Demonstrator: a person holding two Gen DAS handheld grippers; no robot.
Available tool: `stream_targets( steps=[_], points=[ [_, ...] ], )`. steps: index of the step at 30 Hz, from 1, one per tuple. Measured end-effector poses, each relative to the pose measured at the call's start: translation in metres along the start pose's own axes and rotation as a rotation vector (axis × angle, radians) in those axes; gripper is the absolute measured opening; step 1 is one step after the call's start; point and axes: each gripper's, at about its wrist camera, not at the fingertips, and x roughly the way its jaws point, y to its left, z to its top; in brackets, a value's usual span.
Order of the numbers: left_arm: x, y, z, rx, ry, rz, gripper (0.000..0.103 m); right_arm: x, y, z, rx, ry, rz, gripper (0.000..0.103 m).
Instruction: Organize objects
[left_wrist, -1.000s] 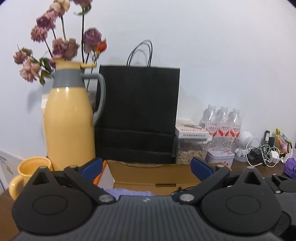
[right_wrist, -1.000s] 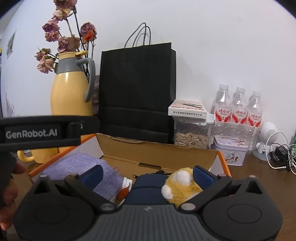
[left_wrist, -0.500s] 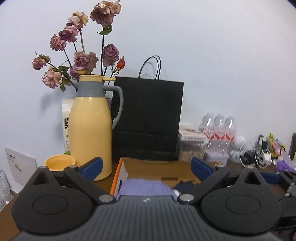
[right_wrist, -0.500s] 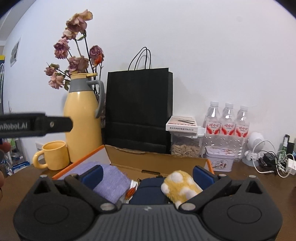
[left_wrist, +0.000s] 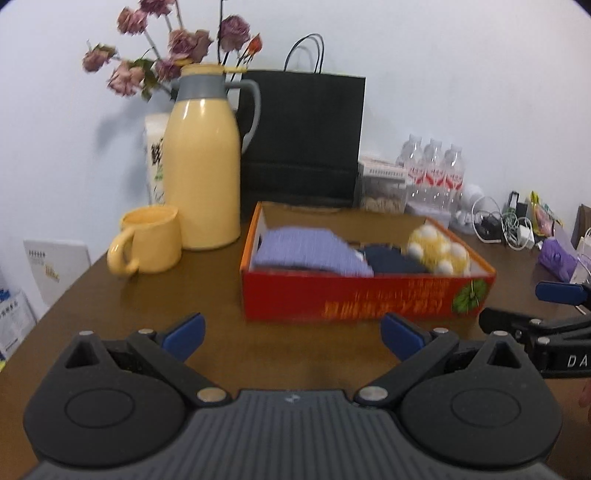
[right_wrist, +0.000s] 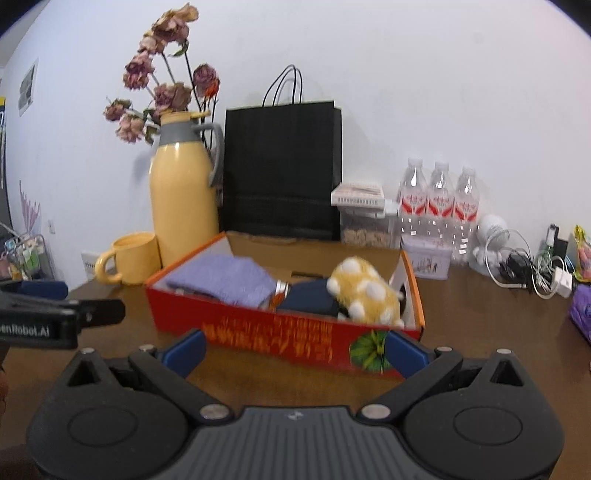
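Both claws, left (left_wrist: 291, 334) and right (right_wrist: 293, 350), were spread wide, empty, with the red cardboard box (left_wrist: 365, 297) mid-frame on the brown wooden table (left_wrist: 147, 306).

Mug (left_wrist: 147, 245) left of box (left_wrist: 365, 295); bag (left_wrist: 303, 136) behind.

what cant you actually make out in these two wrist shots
- Gold print on the red cardboard box: motion-blurred in both views, unreadable.
- Dark navy folded item: partly hidden by the lilac knitted cloth and yellow white-spotted plush; identity unclear.
- Tangle of chargers and cables: too small to separate.
- Black paper bag: contents hidden by its walls.
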Motion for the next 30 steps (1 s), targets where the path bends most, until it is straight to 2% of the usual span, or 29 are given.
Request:
stream_targets(
  steps=[8, 14, 30],
  points=[
    [-0.033, -0.005, -0.023, -0.004, 0.015, 0.010, 0.103, -0.025, 0.010, -0.022, 0.015, 0.030, 0.006, 0.103],
    [-0.048, -0.008, -0.029, -0.001, 0.010, 0.017, 0.103, -0.041, 0.014, -0.028, 0.013, 0.026, 0.007, 0.103],
    [-0.059, -0.010, -0.031, 0.011, 0.004, 0.029, 0.103, -0.055, 0.013, -0.031, 0.022, 0.014, -0.002, 0.103]
  ],
)
